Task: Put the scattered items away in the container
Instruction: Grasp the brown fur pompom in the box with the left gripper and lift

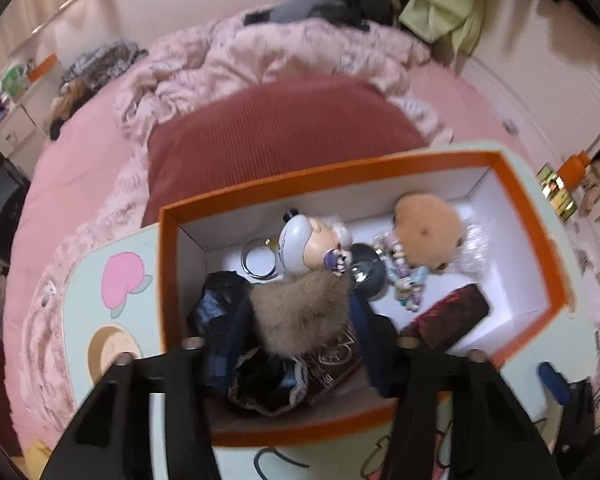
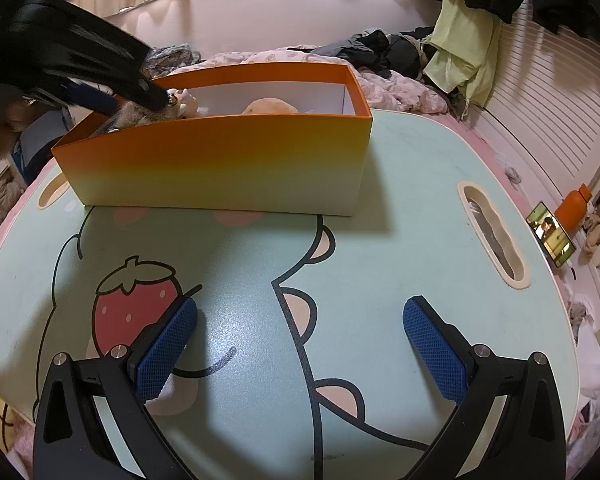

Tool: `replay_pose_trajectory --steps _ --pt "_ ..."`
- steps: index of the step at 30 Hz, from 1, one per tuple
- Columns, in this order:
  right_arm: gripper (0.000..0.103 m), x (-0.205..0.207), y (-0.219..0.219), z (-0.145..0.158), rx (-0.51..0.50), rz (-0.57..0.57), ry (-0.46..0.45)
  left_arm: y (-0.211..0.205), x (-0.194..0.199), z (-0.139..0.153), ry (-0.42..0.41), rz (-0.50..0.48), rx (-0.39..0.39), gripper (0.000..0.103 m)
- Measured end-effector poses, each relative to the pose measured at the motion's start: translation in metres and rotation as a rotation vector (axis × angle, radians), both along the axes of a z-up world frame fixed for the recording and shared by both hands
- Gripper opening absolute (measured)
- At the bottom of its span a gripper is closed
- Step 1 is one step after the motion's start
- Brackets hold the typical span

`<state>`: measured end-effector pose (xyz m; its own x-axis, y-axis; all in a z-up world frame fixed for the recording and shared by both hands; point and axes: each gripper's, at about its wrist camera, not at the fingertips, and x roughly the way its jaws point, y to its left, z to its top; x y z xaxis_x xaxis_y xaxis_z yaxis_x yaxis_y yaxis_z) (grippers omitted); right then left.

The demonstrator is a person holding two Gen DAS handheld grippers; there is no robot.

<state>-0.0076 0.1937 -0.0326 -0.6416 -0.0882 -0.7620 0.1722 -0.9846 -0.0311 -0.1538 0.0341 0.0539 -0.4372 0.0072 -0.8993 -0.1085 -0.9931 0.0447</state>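
An orange box (image 1: pixel 340 168) with white inner walls stands on a pale green cartoon table (image 1: pixel 88 280). Inside lie a white-headed figure (image 1: pixel 300 240), a tan plush (image 1: pixel 428 232), a bead charm (image 1: pixel 404 284), a dark red case (image 1: pixel 448 320) and a round tin (image 1: pixel 260 260). My left gripper (image 1: pixel 288 320) hangs over the box's near end, shut on a dark blue cloth bundle with a fur trim (image 1: pixel 300 308). In the right wrist view it is a blurred black shape (image 2: pixel 140 100) at the left end of the box (image 2: pixel 220 160). My right gripper (image 2: pixel 300 320) stands open above the bare table (image 2: pixel 400 200), its blue pads (image 2: pixel 168 340) holding nothing.
The table rests on a bed with a pink quilt (image 1: pixel 260 52) and a dark red pillow (image 1: pixel 284 128). A slot handle (image 2: pixel 492 236) cuts the table's right side. An orange bottle (image 2: pixel 576 208) and a phone (image 2: pixel 552 240) stand right of the bed. Clothes (image 2: pixel 460 48) hang behind.
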Motion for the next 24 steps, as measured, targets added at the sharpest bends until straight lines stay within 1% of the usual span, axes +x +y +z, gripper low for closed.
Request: replay_pose_trajectory --steps 1,3,5,7,8,12,14,17,19,21,22,24 --pt "0.103 -0.001 0.000 0.000 0.000 0.001 -0.001 -0.002 0.001 -0.005 -0.011 0.005 -0.001 0.037" --pt "0.103 -0.001 0.000 0.000 0.000 0.002 -0.001 -0.004 -0.002 -0.009 -0.006 0.019 0.018 0.037" --pt "0.103 -0.002 0.000 0.000 0.001 0.003 -0.002 -0.007 0.000 -0.008 0.012 0.015 0.043 0.036" --pt "0.103 -0.002 0.001 0.000 -0.001 0.004 -0.002 -0.009 0.003 -0.001 0.036 0.008 0.073 0.035" --pt "0.103 -0.002 0.002 0.000 -0.002 0.004 -0.003 -0.010 0.007 0.005 0.053 0.003 0.089 0.029" --pt "0.103 -0.002 0.002 0.000 -0.003 0.000 -0.007 -0.014 0.030 0.043 0.154 -0.042 0.151 0.029" --pt "0.103 -0.002 0.003 0.000 -0.003 -0.001 -0.007 -0.018 0.050 0.064 0.208 -0.065 0.192 0.029" --pt "0.103 -0.002 0.003 0.000 -0.002 -0.001 -0.007 -0.022 0.082 0.085 0.263 -0.105 0.248 0.029" --pt "0.103 -0.002 0.003 0.000 -0.002 0.000 -0.007 -0.020 0.104 0.085 0.276 -0.151 0.243 0.029" --pt "0.103 -0.001 0.004 0.000 -0.004 0.003 -0.006 -0.014 0.124 0.073 0.272 -0.198 0.225 0.029" --pt "0.103 -0.001 0.004 0.000 -0.005 0.006 -0.005 -0.014 0.128 0.067 0.267 -0.201 0.226 0.029" --pt "0.103 -0.001 0.004 0.000 -0.004 0.006 -0.005 -0.018 0.135 0.044 0.257 -0.183 0.249 0.029"
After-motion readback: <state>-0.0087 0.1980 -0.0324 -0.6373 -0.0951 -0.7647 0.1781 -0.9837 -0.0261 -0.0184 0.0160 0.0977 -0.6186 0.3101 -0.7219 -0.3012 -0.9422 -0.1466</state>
